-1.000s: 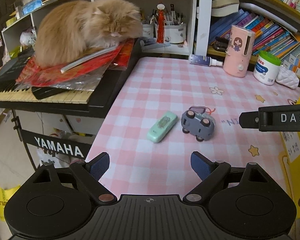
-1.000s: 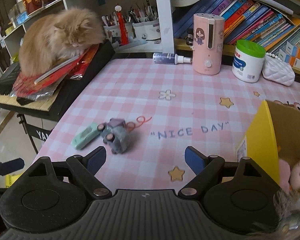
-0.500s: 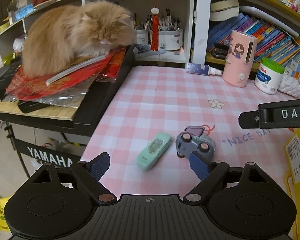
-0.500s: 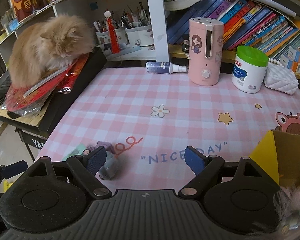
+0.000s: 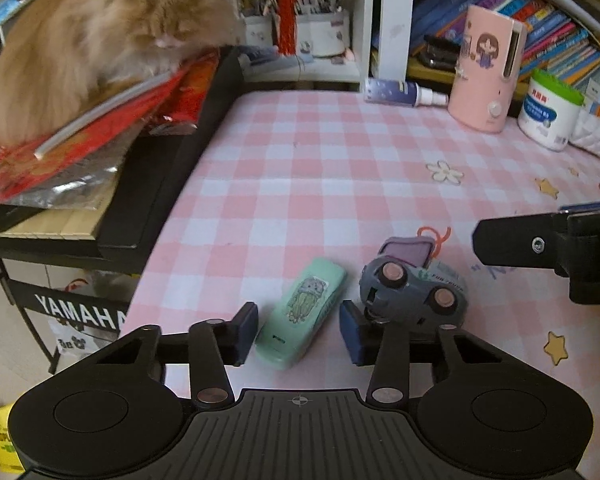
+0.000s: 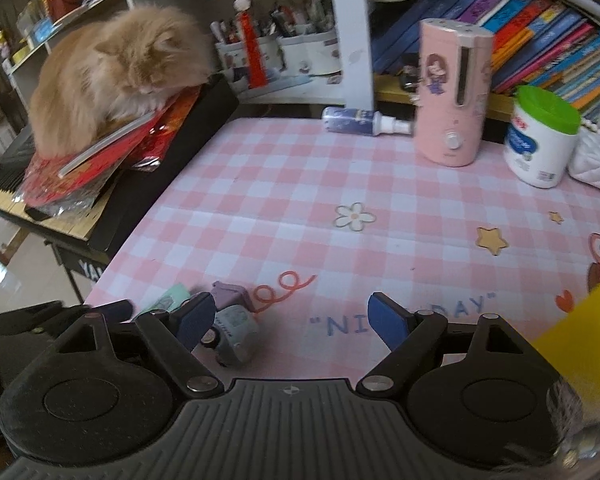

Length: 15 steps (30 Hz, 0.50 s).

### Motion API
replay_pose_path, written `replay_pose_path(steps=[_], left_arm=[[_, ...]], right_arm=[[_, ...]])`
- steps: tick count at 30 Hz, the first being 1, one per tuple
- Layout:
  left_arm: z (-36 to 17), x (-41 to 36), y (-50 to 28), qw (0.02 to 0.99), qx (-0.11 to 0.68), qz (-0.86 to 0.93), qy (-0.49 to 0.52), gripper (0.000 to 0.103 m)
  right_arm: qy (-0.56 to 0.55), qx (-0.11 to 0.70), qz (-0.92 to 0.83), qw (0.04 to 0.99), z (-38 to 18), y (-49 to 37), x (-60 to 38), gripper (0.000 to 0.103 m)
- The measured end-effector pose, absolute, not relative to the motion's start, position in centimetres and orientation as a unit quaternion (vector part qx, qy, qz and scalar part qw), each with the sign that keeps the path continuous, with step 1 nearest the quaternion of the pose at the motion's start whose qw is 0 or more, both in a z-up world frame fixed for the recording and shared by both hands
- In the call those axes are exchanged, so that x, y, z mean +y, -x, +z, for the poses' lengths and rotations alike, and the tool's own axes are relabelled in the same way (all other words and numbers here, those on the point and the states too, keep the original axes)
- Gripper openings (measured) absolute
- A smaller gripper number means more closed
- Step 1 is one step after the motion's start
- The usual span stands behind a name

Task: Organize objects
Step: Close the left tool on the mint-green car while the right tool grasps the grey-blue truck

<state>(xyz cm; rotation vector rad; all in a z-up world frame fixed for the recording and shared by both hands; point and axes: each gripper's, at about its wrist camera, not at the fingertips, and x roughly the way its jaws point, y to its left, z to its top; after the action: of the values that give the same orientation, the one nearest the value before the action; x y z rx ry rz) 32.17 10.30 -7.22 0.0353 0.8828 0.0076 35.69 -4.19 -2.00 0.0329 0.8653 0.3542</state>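
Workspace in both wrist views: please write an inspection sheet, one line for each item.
Surface: pink checked tablecloth, printed flowers and stars.
Job's things: mint case lying flat; grey toy car beside it; yellow box at right.
Clutter: spray bottle, pink dispenser, white tub.
Grippers: left claw has just been closing around the mint case, gaps visible; right claw open, empty.
Cables: nothing seen.
Surroundings: cat on keyboard; bookshelves.

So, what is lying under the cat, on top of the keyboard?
Under the cat lie red printed sheets with a white strip across them and silvery foil below, on the black keyboard. What lies directly beneath its body is covered.
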Motion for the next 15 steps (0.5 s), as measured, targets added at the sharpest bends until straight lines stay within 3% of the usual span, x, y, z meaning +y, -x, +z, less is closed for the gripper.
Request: replay_pose_path(steps=[4,6,15], left_arm=[[-7.3,10.6,-32.0,0.906,0.424,0.005,-0.01,0.032],[-7.2,10.8,-31.9,0.906,0.424,0.003,-0.008,0.023],[-5.6,13.9,-29.1,0.906,0.417,0.025,0.075,0.023]], right_arm=[[-0.006,0.421,0.185,0.888,-2.3,-36.2,-3.3,0.084],[-0.006,0.423,0.191,0.886,-2.5,-36.3,-3.1,0.084],[0.0,0.441,0.222,0.87,-3.4,-37.0,-1.6,0.084]])
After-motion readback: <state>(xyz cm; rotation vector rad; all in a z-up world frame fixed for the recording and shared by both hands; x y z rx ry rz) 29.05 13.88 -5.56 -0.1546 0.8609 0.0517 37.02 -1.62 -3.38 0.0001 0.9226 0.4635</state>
